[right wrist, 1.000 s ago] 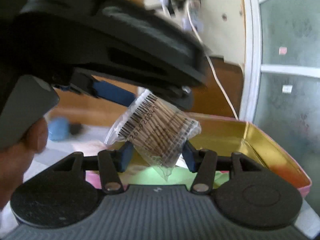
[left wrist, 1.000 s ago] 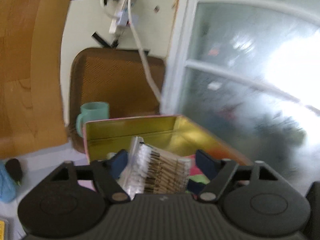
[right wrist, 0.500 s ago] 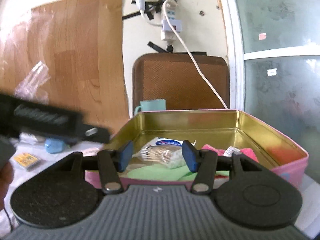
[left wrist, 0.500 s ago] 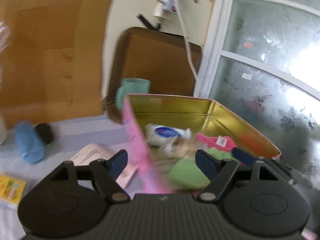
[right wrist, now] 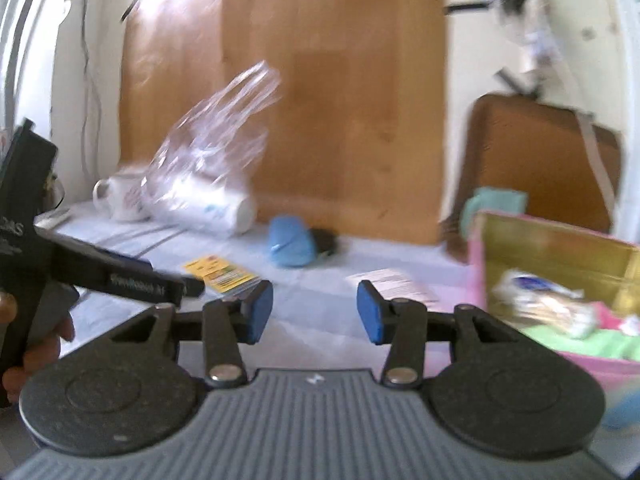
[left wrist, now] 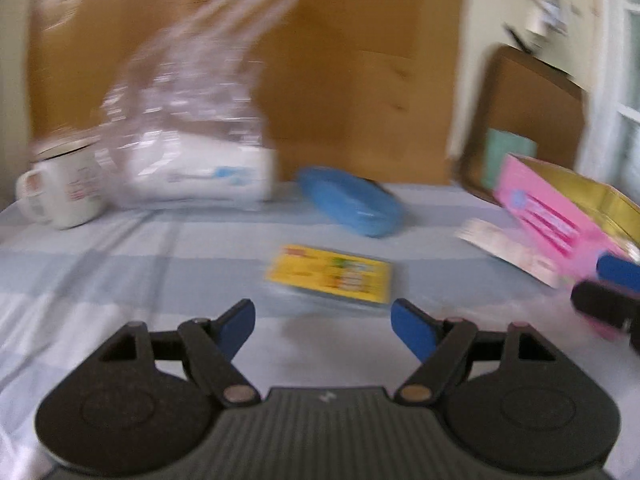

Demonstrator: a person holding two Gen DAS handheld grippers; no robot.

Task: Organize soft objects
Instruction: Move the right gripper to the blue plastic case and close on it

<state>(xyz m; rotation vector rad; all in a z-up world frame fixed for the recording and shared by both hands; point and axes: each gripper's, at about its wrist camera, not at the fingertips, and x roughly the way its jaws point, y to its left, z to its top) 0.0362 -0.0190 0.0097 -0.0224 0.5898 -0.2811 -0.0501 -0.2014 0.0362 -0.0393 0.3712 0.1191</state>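
My left gripper (left wrist: 322,326) is open and empty, its blue pads hanging just short of a flat yellow packet (left wrist: 330,278) on the pale blue cloth. A blue soft pouch (left wrist: 350,200) lies behind the packet. The pink tin (left wrist: 560,220) with a gold inside stands at the right edge. In the right wrist view my right gripper (right wrist: 314,312) holds nothing and its jaws are closing. The tin (right wrist: 560,252) at its right holds a cotton swab bag (right wrist: 548,308), a white packet and green cloth (right wrist: 600,342). The left gripper (right wrist: 132,280) reaches in from the left toward the yellow packet (right wrist: 218,272).
A clear plastic bag with a white roll (left wrist: 192,144) and a white mug (left wrist: 60,184) stand at the back left. A printed paper slip (left wrist: 508,248) lies beside the tin. A wooden board, a brown tray and a teal cup (right wrist: 492,208) line the back wall.
The left gripper let go of the cotton swab bag into the tin, then swung left and down to the yellow packet. The right gripper turned left, away from the tin, its jaws narrowing.
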